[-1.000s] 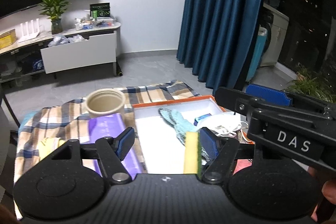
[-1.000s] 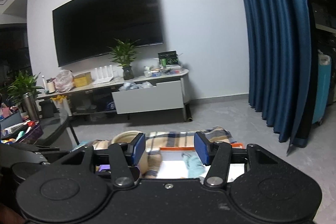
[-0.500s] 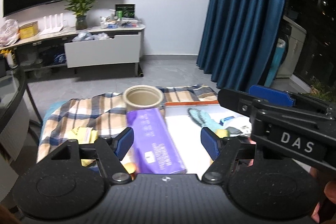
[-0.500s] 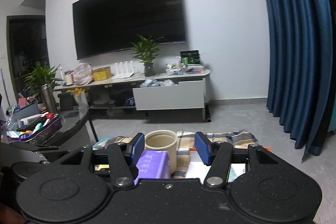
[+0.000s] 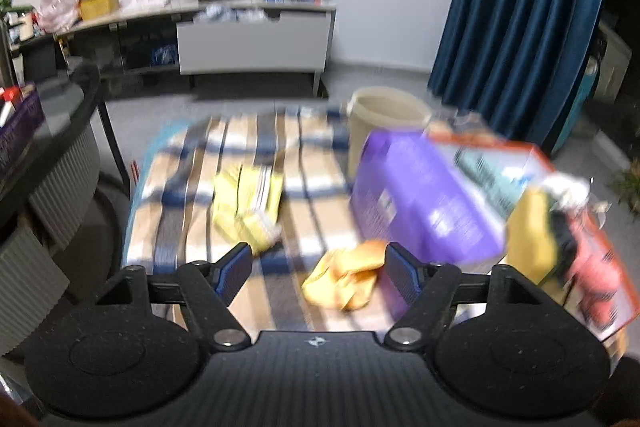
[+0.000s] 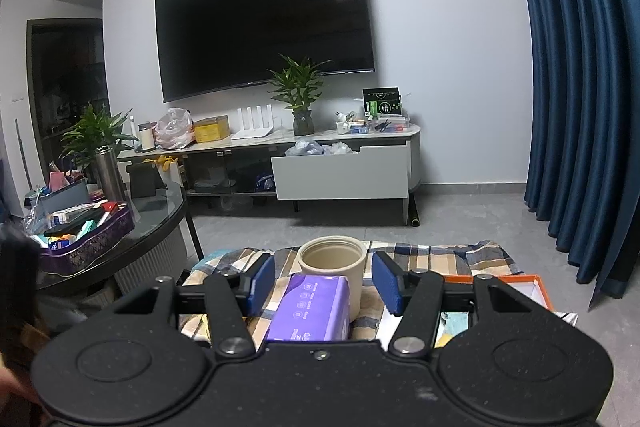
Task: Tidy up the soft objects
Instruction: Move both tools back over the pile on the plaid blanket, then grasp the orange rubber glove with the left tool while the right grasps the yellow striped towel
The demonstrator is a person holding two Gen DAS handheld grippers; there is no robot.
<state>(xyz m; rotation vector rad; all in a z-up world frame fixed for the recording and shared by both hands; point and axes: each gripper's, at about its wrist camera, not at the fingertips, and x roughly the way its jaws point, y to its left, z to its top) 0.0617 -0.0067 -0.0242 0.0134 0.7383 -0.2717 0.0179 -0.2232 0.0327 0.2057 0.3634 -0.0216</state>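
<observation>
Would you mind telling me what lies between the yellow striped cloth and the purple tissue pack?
In the left wrist view, only bare checked blanket separates the yellow striped cloth from the purple tissue pack; the crumpled orange cloth lies nearer the camera.

Motion-blurred yellow cloth [image 5: 246,203], perhaps gloves; orange tray [image 5: 592,227] edge-cropped.

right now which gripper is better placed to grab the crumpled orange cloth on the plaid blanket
Left. The left gripper has the orange cloth just ahead, near its right-hand finger, jaws opening. The right gripper faces the purple pack and cream pot.
</observation>
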